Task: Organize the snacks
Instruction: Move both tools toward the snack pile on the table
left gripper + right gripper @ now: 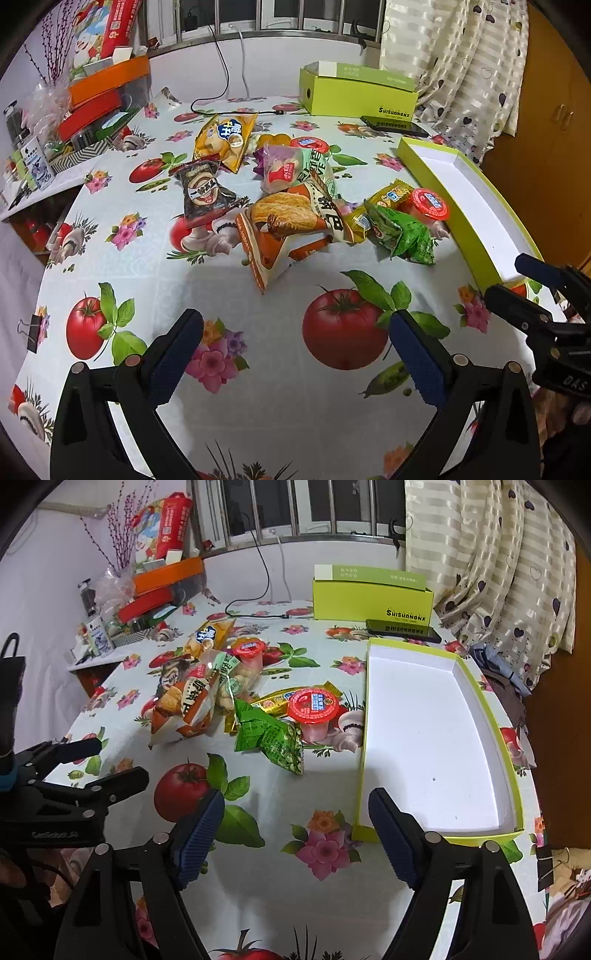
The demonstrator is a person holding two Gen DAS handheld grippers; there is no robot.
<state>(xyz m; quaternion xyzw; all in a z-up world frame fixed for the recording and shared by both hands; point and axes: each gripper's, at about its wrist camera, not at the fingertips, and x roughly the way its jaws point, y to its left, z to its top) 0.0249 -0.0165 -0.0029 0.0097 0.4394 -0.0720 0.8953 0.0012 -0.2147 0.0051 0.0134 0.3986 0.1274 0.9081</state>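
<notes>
A pile of snacks lies mid-table: an orange bread bag [280,229] [184,712], a dark packet [205,192], a yellow chip bag [225,140] [208,637], a green packet [402,236] [271,736], and two red-lidded jelly cups [428,205] [314,710] [251,651]. A lime tray with a white inside [424,716] [476,206] lies empty at the right. My left gripper [295,332] is open and empty, short of the pile. My right gripper [297,812] is open and empty, near the tray's front left corner.
A lime box [354,94] [371,598] and a black phone [395,125] [402,629] sit at the back. A black cable [221,88] runs from the window. Orange boxes and bottles [96,96] crowd the back left. A curtain [498,565] hangs at the right.
</notes>
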